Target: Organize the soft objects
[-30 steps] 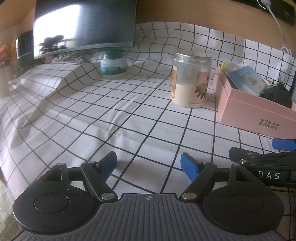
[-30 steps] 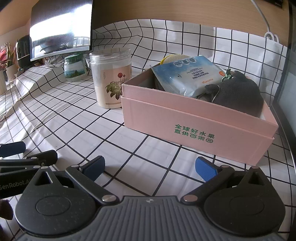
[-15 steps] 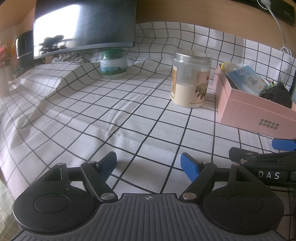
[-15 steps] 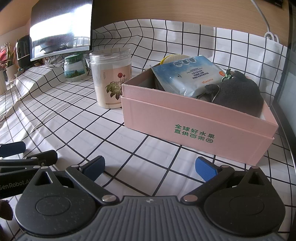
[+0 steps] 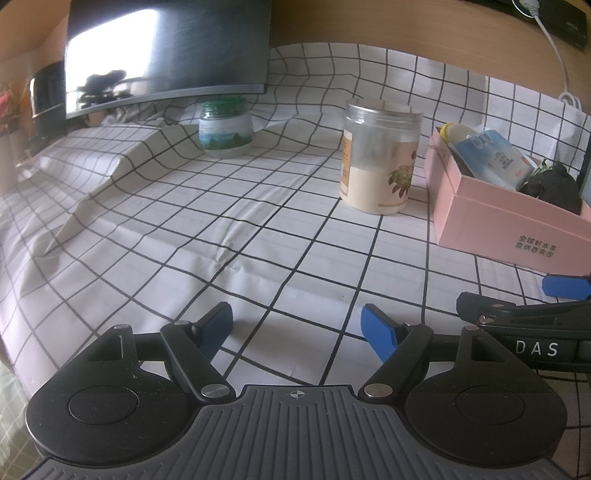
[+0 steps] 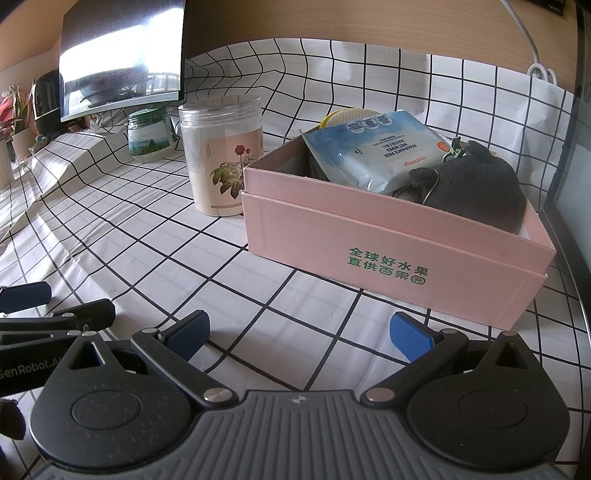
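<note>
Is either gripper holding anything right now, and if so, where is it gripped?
Nothing is held. The left gripper and right gripper are both open, with only the checked cloth between their fingers. The wipes pack lies in the pink box.

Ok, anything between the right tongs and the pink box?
Nothing. In the right wrist view, only bare checked cloth lies between the open right tongs and the pink box, which holds the wipes pack and dark soft thing.

Grid-patterned tablecloth (image 5: pixel 258 206), wooden wall (image 5: pixel 369 26)
</note>
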### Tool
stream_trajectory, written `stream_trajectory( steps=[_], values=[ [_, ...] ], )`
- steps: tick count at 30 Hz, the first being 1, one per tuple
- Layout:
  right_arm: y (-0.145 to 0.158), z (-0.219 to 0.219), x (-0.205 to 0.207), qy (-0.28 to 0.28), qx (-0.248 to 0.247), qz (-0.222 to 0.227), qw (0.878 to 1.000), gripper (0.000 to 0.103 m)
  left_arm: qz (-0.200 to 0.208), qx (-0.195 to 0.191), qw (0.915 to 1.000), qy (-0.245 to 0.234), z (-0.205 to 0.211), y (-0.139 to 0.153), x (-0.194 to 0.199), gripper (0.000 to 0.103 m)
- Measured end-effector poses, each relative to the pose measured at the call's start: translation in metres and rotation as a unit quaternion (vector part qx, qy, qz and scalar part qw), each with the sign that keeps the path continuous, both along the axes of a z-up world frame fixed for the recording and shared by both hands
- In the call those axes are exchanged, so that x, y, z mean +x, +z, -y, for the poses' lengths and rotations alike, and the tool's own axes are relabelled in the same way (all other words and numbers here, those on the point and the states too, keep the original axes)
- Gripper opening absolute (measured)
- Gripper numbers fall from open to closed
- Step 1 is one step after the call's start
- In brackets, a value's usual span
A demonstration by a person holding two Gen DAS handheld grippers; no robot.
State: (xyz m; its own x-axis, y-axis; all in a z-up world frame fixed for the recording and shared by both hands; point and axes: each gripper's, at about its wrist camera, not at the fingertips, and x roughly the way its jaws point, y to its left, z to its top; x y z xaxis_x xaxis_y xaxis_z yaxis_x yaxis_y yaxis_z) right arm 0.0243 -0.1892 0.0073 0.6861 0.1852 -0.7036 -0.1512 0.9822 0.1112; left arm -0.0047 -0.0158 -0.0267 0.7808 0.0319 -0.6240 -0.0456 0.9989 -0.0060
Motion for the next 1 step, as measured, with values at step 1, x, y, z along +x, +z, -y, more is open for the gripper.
stream_trajectory(
  steps=[1],
  values=[
    [0.0,0.0,0.0,0.0,0.0,0.0,1.0,0.103,0.0,0.0,1.0,-0.001,-0.0005,0.0001,0.0,0.082]
  ],
)
